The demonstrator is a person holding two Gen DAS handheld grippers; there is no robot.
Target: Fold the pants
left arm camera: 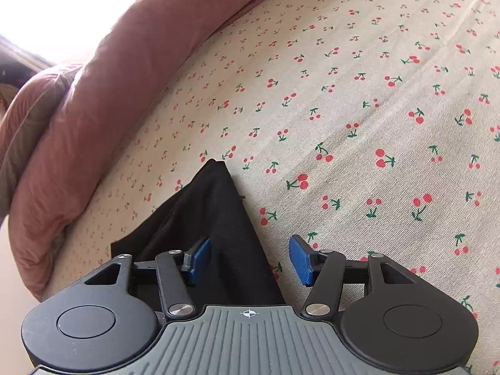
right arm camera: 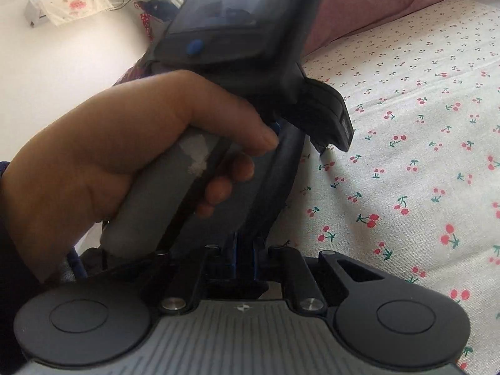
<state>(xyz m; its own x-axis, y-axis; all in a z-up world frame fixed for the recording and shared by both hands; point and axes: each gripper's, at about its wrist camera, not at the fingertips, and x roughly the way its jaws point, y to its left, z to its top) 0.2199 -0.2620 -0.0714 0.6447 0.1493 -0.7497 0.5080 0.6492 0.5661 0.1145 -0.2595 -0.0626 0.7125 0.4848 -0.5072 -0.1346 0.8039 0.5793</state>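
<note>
1. Left wrist view is mostly showing the bed (left arm camera: 359,100), covered in a cream sheet with little red cherries, and it's lying pretty smooth with only faint creases. That's the surface everything is happening on, so no hard edge to fold against.
2. Running along the far side of the bed is a bulky pink duvet (left arm camera: 103,109), bunched up at the edge. Right wrist view is also catching a white wall and a bright window behind it.
3. The black pants (left arm camera: 215,215) are lying on the sheet right under the left hand-held gripper (left arm camera: 250,261), with a pointed bit of fabric poking forward. How much is already folded I can't tell, most of the garment is hiding below the camera.
4. Left fingers are standing spread apart over the fabric, not pinching anything. My guess: it's between grabs, and next it needs to close on an edge.
5. Right hand-held gripper (right arm camera: 245,261) is looking pressed together, seemingly on dark fabric, though that's murky. The person's left hand (right arm camera: 125,153) is filling that view, so careful spacing matters.
</note>
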